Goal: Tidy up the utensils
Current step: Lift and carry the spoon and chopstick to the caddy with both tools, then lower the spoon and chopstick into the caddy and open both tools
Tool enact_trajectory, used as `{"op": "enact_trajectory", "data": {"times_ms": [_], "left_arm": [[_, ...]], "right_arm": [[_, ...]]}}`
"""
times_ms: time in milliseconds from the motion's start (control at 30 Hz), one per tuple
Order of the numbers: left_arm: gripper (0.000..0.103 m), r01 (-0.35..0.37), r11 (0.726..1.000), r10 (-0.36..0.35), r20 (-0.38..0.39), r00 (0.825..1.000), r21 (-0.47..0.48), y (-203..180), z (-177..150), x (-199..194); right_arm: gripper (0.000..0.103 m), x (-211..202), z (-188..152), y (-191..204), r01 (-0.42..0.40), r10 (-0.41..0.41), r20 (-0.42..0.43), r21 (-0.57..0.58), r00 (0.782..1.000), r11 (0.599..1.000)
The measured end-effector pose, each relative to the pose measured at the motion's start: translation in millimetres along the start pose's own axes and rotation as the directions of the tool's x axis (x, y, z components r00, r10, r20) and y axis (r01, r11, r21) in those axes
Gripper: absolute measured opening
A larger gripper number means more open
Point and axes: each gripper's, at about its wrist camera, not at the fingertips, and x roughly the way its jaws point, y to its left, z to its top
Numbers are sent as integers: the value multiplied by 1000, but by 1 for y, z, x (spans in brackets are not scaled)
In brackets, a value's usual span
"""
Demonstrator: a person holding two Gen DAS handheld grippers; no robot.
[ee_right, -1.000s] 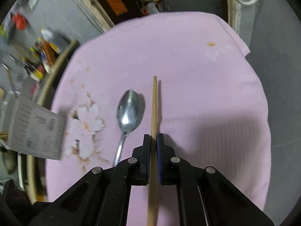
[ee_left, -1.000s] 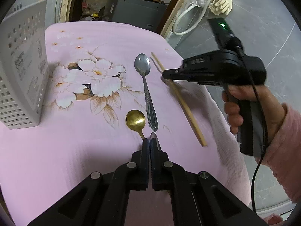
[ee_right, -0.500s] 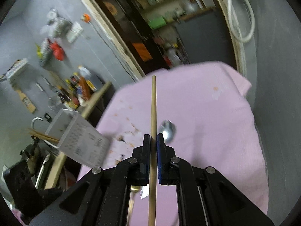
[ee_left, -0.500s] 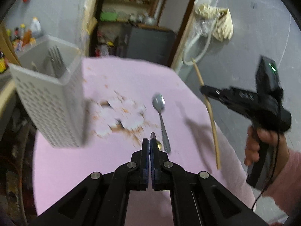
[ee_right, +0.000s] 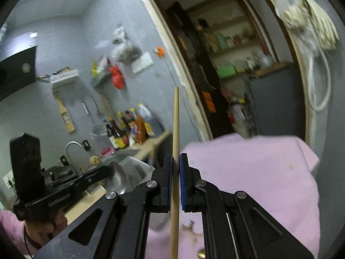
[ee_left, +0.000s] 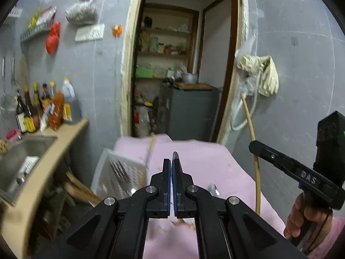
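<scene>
My left gripper (ee_left: 173, 161) is shut on a silver spoon whose grey tip (ee_left: 175, 155) pokes out between the pads. In the right wrist view the left gripper (ee_right: 108, 171) hangs at the left with the spoon's bowl (ee_right: 117, 179) beyond its fingertips. My right gripper (ee_right: 176, 157) is shut on a wooden chopstick (ee_right: 175, 129) that points up and forward. From the left wrist the right gripper (ee_left: 252, 145) holds the chopstick (ee_left: 251, 129) upright at the right. Both are raised above the pink-clothed table (ee_left: 204, 157). A white perforated basket (ee_left: 120, 172) stands at the table's left edge.
Another silver spoon (ee_left: 212, 188) lies on the cloth, and a gold spoon bowl (ee_right: 201, 254) shows at the bottom. A counter with a sink (ee_left: 25, 151) and bottles (ee_left: 38, 112) runs along the left. A doorway (ee_left: 183, 86) lies behind the table. A hand (ee_left: 306, 218) grips the right tool.
Both grippers rose from the table and tipped upward. The chopstick came off the cloth in the right gripper. The left gripper stayed shut on its spoon. The cloth dropped low in both views.
</scene>
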Motion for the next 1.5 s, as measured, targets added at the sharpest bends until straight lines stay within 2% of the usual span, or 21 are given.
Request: {"op": "enact_trajectory", "data": {"times_ms": [200,467,733,1000,1167,1300,1500], "left_arm": [[2,-64,998,63,64,996,15,25,32,-6],[2,-120,993,121,124,985,-22,64,58,1],[2,-158,987,162,178,971,-41,93,71,21],[2,-223,971,203,210,956,80,78,51,36],[2,-243,962,215,204,955,123,70,36,40],[2,-237,964,213,178,961,125,70,30,43],[2,-203,976,192,133,972,74,80,22,41]], "right_arm": [[6,25,28,36,-90,90,97,-10,991,996],[6,82,48,81,-168,175,153,-57,973,984],[6,135,56,89,-215,216,203,-28,955,976],[6,173,21,79,-211,211,140,-17,967,977],[6,182,-1,77,-189,192,92,-49,977,981],[6,181,-14,80,-171,177,64,-94,982,981],[6,167,-22,80,-153,161,47,-132,986,979]]}}
